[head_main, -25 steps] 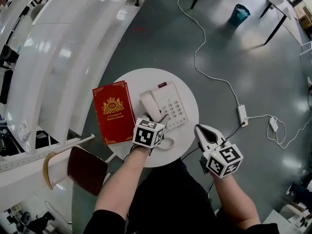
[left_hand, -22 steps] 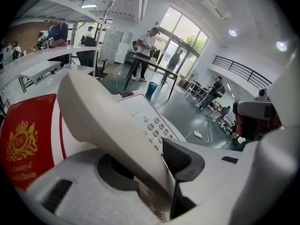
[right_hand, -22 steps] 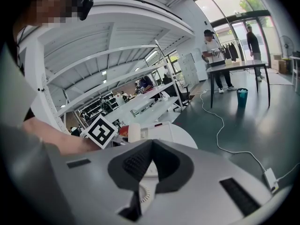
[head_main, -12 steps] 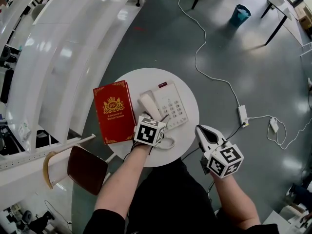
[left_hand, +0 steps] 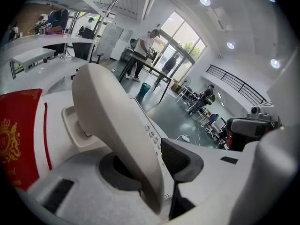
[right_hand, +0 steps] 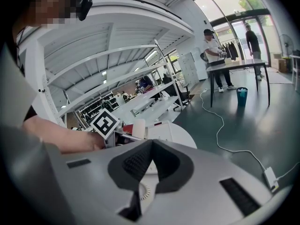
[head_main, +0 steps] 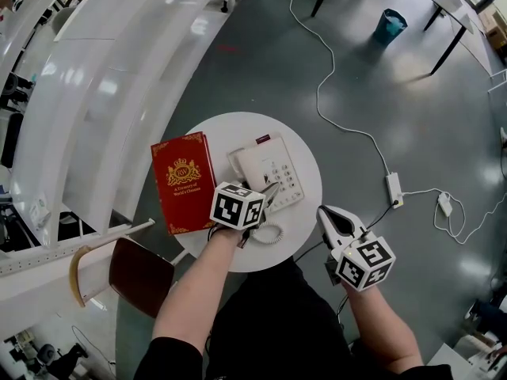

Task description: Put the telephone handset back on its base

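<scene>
The handset (head_main: 252,167) was pinched at its near end between the jaws of the left gripper (head_main: 265,195). Those jaws had just been closing in on it, and the pads were seen pressed against both of its sides. It was held slanted over the left side of the base (head_main: 285,176), with the far end looking lifted above the cradle, so it wasn't properly seated yet. Whether any part was touching the base couldn't be made out.

In the left gripper view, the handset (left_hand: 117,121) was seen running up and away from the left gripper (left_hand: 150,165). The base (left_hand: 70,125) and its buttons were spread out underneath it.

The curly cord (head_main: 269,233) was bunched on the round white table (head_main: 230,129), just beside the near edge of the base and close to the left gripper's marker cube. A red book (head_main: 184,182) was laid flat just left of the base.

The right gripper (head_main: 329,214) was held off the table's near-right rim with its jaws pressed together. In its own view the right gripper (right_hand: 150,149) was pointed toward the table, with a bit of the cord (right_hand: 144,191) visible behind the closed tips.

Further out, a chair (head_main: 139,275) was parked at the table's near-left side, a white cable (head_main: 333,109) was trailed across the grey floor, and a teal bin (head_main: 389,24) was left well apart at the top right.
</scene>
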`<state>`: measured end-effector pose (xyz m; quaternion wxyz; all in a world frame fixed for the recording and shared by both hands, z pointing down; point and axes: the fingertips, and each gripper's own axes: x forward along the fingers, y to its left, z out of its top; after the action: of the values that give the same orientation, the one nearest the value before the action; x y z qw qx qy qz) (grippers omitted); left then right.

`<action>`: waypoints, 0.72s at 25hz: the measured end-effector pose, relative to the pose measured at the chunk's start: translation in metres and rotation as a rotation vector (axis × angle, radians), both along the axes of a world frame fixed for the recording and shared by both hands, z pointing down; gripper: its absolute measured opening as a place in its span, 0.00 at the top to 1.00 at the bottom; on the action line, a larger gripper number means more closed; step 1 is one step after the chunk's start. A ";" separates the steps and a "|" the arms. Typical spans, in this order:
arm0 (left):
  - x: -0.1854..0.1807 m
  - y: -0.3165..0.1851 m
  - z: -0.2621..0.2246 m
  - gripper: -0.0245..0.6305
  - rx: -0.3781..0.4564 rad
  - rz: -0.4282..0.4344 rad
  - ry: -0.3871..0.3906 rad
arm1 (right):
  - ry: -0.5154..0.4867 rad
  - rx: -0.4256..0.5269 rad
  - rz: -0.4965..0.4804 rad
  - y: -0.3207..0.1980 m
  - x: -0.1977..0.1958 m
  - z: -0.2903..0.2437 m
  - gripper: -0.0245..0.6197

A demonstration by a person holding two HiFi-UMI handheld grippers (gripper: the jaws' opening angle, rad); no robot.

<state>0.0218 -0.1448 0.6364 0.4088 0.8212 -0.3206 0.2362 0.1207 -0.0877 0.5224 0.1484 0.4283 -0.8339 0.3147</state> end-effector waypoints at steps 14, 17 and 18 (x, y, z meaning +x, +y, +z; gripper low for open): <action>-0.011 0.000 0.010 0.61 -0.008 0.017 -0.119 | -0.009 -0.009 -0.001 -0.005 0.004 0.001 0.95; -0.015 0.003 0.012 0.59 -0.008 0.035 -0.179 | -0.010 -0.008 -0.004 -0.006 0.003 0.000 0.95; -0.016 0.004 0.013 0.58 -0.011 0.045 -0.188 | -0.010 -0.007 -0.004 -0.007 0.003 0.000 0.95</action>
<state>0.0062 -0.1413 0.6489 0.3759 0.8001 -0.3379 0.3230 0.1239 -0.0943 0.5224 0.1465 0.4245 -0.8344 0.3196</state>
